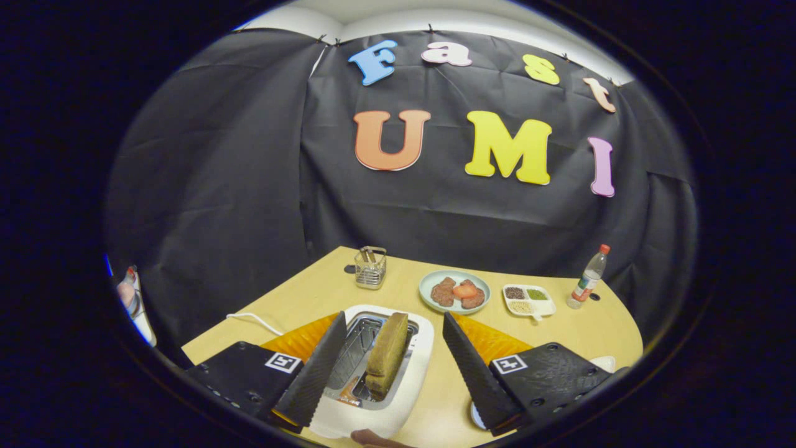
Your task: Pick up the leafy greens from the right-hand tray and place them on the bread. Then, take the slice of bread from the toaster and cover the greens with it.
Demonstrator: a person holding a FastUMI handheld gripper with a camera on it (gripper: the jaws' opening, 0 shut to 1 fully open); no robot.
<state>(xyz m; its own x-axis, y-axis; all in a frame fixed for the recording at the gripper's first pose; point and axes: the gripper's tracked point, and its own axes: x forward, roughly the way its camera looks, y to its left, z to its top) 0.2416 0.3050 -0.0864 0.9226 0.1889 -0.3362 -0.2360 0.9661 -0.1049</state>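
A white toaster stands on the wooden table right below me. A brown slice of bread sticks up out of its right slot, leaning a little. My gripper hangs open above the toaster, one finger on each side of the slice, and neither finger touches it. The left slot holds no bread. Orange tray surfaces show behind the left finger and the right finger; the fingers hide what lies on them.
Beyond the toaster sit a pale plate with meat patties and a tomato slice, a white divided dish of seeds, a small bottle and a wire holder. A white cable runs off left. A hand touches the toaster's near edge.
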